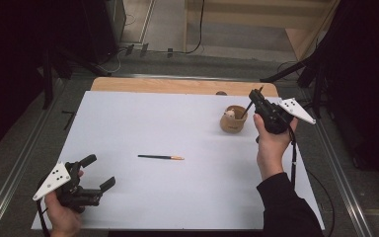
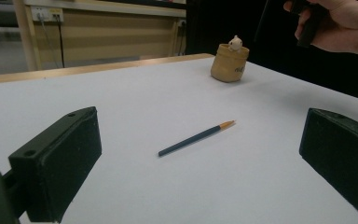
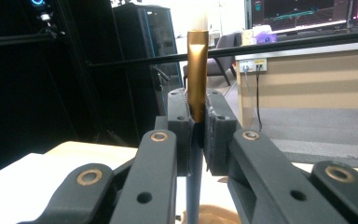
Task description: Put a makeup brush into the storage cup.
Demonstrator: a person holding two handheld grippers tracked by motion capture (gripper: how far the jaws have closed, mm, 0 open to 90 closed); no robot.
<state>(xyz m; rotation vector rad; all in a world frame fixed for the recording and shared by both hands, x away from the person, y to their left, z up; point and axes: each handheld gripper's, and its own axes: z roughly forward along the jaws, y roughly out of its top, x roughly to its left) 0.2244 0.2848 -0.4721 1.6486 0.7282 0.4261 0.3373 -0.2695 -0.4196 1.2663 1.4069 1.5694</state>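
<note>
A dark blue pencil (image 1: pixel 160 157) (image 2: pixel 196 138) with an orange end lies flat mid-table. My left gripper (image 1: pixel 99 171) (image 2: pixel 198 161) is low at the near left corner, open, jaws wide apart and aimed at that pencil. A tan cup (image 1: pixel 233 119) (image 2: pixel 230 63) with a small white figure at its rim stands at the far right. My right gripper (image 1: pixel 254 96) (image 3: pixel 198 116) hovers just right of the cup, shut on a second pencil (image 1: pixel 247 108) (image 3: pixel 197 70). Its gold-banded end sticks up, and its dark shaft slants down to the cup's mouth.
A white sheet (image 1: pixel 128 123) covers the wooden table (image 1: pixel 177 85), whose far edge shows bare. Dark stands and cables flank both sides on the floor. The right hand (image 2: pixel 340 23) holds its gripper above the cup.
</note>
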